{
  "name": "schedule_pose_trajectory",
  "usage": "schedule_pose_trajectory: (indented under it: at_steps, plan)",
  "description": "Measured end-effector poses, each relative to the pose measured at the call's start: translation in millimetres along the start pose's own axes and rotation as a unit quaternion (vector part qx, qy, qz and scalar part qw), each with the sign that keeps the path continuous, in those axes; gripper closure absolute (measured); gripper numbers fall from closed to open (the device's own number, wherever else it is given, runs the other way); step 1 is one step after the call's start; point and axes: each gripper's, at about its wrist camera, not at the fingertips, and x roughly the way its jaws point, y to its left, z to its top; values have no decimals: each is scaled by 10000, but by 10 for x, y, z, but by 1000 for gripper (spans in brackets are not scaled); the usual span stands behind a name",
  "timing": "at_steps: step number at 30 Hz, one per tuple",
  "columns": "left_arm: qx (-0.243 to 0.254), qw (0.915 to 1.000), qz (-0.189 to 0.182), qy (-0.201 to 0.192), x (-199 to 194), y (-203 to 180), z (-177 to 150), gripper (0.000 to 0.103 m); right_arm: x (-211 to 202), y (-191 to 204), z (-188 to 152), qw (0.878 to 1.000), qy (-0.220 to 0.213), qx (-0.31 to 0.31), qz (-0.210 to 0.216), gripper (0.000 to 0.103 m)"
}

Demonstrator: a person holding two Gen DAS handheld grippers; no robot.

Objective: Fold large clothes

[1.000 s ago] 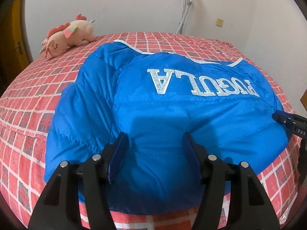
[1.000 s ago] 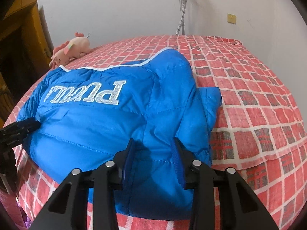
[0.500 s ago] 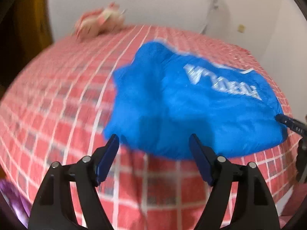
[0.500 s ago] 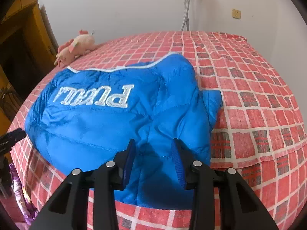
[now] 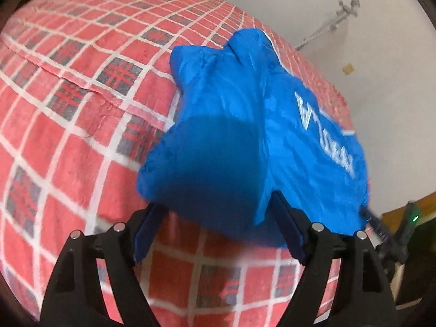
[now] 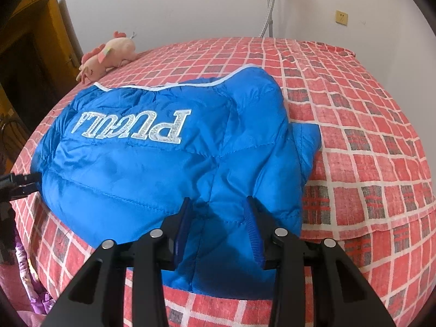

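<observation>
Bed (image 6: 368, 125) with red plaid sheet carries everything. Pink plush toy (image 6: 107, 57) sits at the far left edge, near the wall, well apart from the jacket.

Blue puffer jacket (image 6: 152, 163) lies back-up across the near half of the bed, silver lettering (image 6: 133, 128) upside down toward the right wrist camera, white piping along the far hem. Its left end hangs at the near left edge of the bed; a folded sleeve or side panel pokes out on its right side, flat on the sheet.

Left gripper (image 5: 218, 234): fingers spread wide, jacket end bulging over and between them, blue pads (image 5: 288, 229) on either side of the fabric. Not pinched; whether the pads touch the cloth I cannot tell, frame is motion-blurred. In the right wrist view its black tip (image 6: 19, 182) sits against the jacket's left end at the bed edge.

Right gripper (image 6: 218, 229): fingers apart, straddling the near edge of the jacket, fabric lying between the pads with slack on both sides. Released, not clamped.

Right of the jacket: bare plaid sheet to the far right corner. Metal pole with hose (image 6: 269, 2) stands against the wall behind the bed, yellow wall socket (image 6: 342, 17) to its right.
</observation>
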Motion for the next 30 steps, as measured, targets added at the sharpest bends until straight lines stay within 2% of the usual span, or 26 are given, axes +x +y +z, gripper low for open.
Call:
schedule_pose_trajectory:
  at_steps: [5, 14, 16, 20, 26, 28, 30]
  plan:
    - [-204, 9992, -332, -14, 163, 37, 131, 21, 18, 19, 13, 10000, 50, -15, -31, 63]
    - [-179, 9993, -338, -34, 351, 35, 438, 22, 56, -24, 16, 9998, 145, 73, 85, 63]
    - [-259, 9988, -418, -49, 354, 83, 472, 27, 63, -25, 15, 9998, 154, 80, 106, 63]
    - [-33, 9993, -327, -195, 334, 59, 415, 37, 87, -42, 25, 9996, 193, 125, 168, 63]
    - [125, 9990, -307, -305, 342, 82, 385, 39, 180, -66, 13, 9996, 179, 174, 158, 64]
    - [176, 9988, -312, -346, 321, 65, 382, 43, 175, -56, 23, 9996, 202, 165, 132, 64]
    - [277, 9982, -340, -399, 255, 14, 367, 51, 150, -75, 62, 9991, 271, 260, 193, 64]
